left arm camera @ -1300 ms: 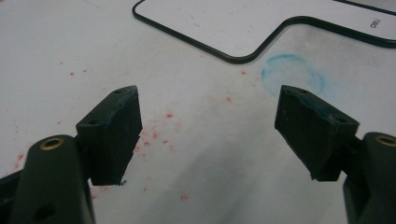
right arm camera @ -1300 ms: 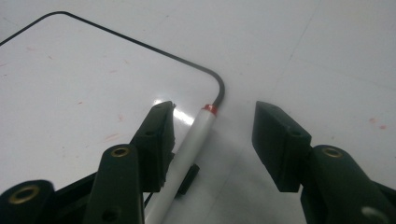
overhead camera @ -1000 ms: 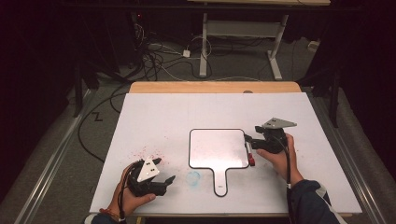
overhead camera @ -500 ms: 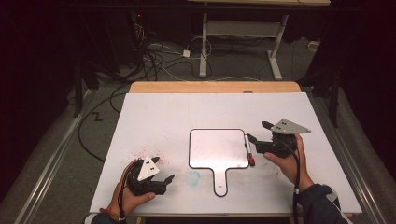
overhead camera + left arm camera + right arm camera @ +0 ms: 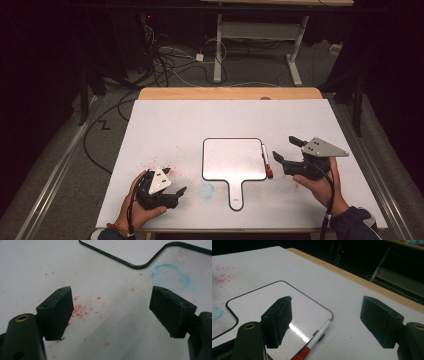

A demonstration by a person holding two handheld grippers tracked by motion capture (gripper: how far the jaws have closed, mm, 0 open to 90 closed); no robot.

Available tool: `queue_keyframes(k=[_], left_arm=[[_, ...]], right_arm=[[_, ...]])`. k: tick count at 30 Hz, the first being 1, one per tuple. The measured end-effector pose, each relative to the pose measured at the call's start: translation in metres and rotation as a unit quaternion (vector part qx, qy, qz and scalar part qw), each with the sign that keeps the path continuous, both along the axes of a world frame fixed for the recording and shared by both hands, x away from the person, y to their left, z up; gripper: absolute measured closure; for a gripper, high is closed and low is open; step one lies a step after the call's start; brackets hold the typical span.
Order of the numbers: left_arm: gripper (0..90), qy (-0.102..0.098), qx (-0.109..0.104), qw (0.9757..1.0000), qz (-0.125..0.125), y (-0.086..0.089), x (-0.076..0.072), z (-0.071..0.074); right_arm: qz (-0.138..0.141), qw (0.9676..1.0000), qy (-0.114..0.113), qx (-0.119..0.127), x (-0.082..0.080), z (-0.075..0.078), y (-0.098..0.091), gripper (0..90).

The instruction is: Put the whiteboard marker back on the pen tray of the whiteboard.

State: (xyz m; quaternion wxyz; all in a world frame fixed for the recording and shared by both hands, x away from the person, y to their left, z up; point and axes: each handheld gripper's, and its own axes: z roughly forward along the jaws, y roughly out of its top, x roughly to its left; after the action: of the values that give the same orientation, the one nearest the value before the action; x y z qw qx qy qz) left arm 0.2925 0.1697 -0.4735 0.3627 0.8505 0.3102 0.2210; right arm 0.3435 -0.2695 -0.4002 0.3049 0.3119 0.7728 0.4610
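The marker (image 5: 266,161), white-barrelled with a red cap, lies flat on the table, pressed along the right edge of the paddle-shaped whiteboard (image 5: 233,159), its red end toward you; in the right gripper view the marker (image 5: 317,340) rests against that board's rounded corner, below and between the two jaws, touched by neither. The whiteboard, your landmark throughout, lies flat near the middle of the white table sheet (image 5: 200,120), black-rimmed, its short handle (image 5: 236,196) pointing toward your side. Your right gripper (image 5: 289,151) stands just right of the whiteboard and of the marker, raised off the sheet and aimed leftward at them; its jaws have just been opening and now stand wide apart with nothing between the pads, the marker released beneath them. Your left gripper (image 5: 176,182) rests to the lower left of the whiteboard, near the handle but apart from it; its jaws are likewise spread wide and empty, as the left gripper view confirms. Between the left gripper and the handle sits a faint blue smudge (image 5: 206,190) on the sheet. Left of the whiteboard, around the left gripper, red specks (image 5: 82,308) scatter across the sheet. Beyond the whiteboard, a strip of the wooden tabletop (image 5: 230,93) shows at the far edge.
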Motion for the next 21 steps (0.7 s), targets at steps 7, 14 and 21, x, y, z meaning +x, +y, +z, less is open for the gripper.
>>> queue_keyframes(k=[7, 14, 21], left_arm=[[18.4, -0.011, 0.004, 0.9999, 0.006, 0.000, -0.001, 0.001], [18.4, -0.024, 0.006, 0.9996, 0.012, -0.004, -0.001, 0.002], [18.4, -0.028, 0.009, 0.9995, 0.012, -0.004, -0.001, 0.002]], right_arm=[[-0.005, 0.9998, -0.017, -0.010, -0.013, -0.004, -0.008, 25.3], [-0.008, 0.9992, -0.032, -0.023, -0.028, -0.012, -0.018, 22.0], [-0.012, 0.9993, -0.019, -0.030, -0.039, -0.028, -0.027, 21.1]])
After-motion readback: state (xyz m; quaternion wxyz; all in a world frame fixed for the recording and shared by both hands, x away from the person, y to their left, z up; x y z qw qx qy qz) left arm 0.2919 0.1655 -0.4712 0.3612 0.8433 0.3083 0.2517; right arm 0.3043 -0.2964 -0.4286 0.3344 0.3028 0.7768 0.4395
